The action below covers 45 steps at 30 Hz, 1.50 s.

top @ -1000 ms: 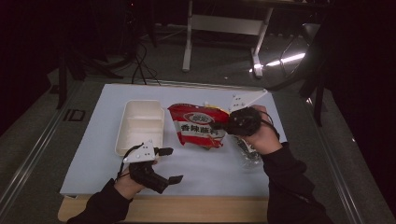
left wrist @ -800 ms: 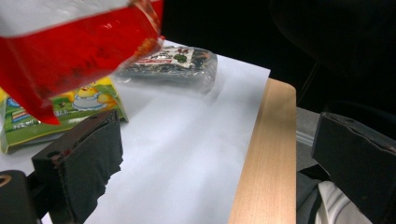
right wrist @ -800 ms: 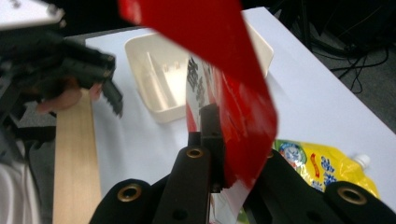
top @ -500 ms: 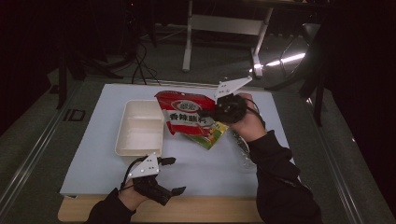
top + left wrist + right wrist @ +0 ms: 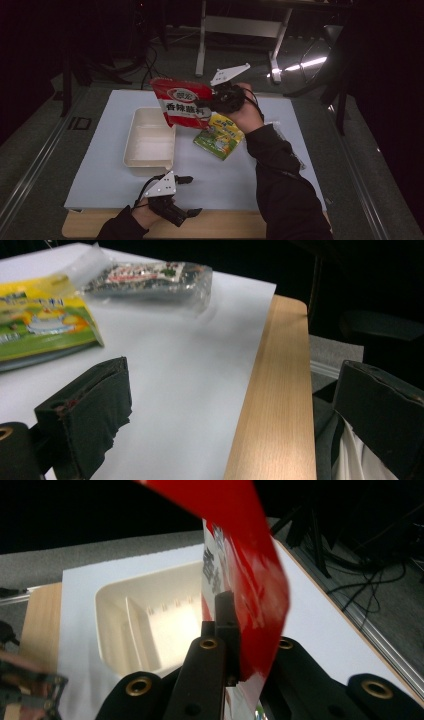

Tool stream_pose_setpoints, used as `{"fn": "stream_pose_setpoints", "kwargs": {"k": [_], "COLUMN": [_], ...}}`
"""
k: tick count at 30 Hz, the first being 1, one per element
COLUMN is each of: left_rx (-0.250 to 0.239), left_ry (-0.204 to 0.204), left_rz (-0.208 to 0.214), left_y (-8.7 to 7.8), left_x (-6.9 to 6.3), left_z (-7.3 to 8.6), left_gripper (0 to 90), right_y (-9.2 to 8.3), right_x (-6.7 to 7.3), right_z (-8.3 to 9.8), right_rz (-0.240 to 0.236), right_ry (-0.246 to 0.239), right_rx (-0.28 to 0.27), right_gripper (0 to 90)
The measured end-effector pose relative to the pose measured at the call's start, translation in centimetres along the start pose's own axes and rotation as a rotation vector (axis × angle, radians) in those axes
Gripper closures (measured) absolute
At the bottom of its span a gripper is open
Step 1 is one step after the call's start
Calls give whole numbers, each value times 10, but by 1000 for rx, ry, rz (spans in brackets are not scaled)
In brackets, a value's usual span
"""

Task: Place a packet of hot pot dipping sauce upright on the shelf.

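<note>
**Red packet held in the air above the cream tray**

You work at a wooden surface [image 5: 235, 231] covered by a white sheet [image 5: 100, 150], which fills the middle of the high view. On the sheet, left of centre, lies a cream tray [image 5: 150, 145], open side up.

Your right gripper [image 5: 222, 100] sits just above the centre of the frame. Its fingers are clamped on one edge of a red snack packet [image 5: 182, 102], which hangs clear of the sheet, above the tray's upper right corner. In the right gripper view the red packet [image 5: 245, 555] rises from between the closed fingers, with the tray [image 5: 145, 625] below and behind it.

A yellow and green packet [image 5: 220, 135] lies flat on the sheet just right of centre, below your right hand. A clear-wrapped dark packet [image 5: 155, 277] lies beyond it in the upper part of the left gripper view.

Your left gripper [image 5: 182, 197] is at the bottom of the high view, near the surface's front edge. Its fingers [image 5: 90, 410] stand wide apart with nothing between them.
</note>
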<state>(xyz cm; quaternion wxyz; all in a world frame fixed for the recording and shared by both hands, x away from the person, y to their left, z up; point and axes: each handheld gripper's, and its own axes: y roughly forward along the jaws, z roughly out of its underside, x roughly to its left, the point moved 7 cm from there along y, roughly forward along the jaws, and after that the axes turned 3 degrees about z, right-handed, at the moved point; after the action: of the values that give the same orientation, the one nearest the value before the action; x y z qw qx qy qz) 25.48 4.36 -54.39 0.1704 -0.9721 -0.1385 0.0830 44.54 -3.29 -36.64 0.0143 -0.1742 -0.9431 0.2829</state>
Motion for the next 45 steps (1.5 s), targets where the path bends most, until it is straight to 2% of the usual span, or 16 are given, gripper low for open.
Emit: {"fn": "stream_pose_setpoints", "kwargs": {"k": [9,10,12,13,16,18,20,21,22,24,27,28,35,45], "left_rx": [-6,-3,-5,-6,-8,-9,-9,-7,-7,-4,-5,-6,-10,-6], "left_ry": [-2,-5,-5,-5,-7,-12,-10,-15,-15,-19,-17,-16,-21,-8], "left_rz": [-7,-8,-10,-12,-14,-11,-14,-14,-14,-12,-10,-10,-13,-19], "left_y": [-2,-4,-4,-5,-6,-6,-6,-6,-6,-6,-6,-6,-9,-10], "left_x": [2,3,3,3,3,3,3,3,3,3,3,2,4,3], "left_z": [0,1,1,1,1,2,3,5,5,6,6,6,8,8], "left_gripper": [31,31,31,31,31,31,31,31,31,31,31,31,31,31], "right_y": [26,35,38,48,55,68,72,81,81,92,99,107,127,151], "right_x": [-7,-9,-9,-10,-11,-13,-13,-14,-14,-14,-15,-17,-19,-19], "right_z": [-12,-15,-15,-17,-18,-19,-20,-20,-20,-20,-19,-18,-15,-9], "right_rz": [-17,-16,-16,-19,-26,-36,-41,-51,-51,-59,-55,-50,-54,-49], "right_ry": [15,14,17,15,18,25,28,35,35,43,44,40,54,57], "right_rx": [-38,-41,-40,-41,-43,-50,-52,-57,-57,-54,-46,-35,-34,-28], "right_gripper": [900,900,900,900,900,900,900,900,900,900,900,900,900,900]}}
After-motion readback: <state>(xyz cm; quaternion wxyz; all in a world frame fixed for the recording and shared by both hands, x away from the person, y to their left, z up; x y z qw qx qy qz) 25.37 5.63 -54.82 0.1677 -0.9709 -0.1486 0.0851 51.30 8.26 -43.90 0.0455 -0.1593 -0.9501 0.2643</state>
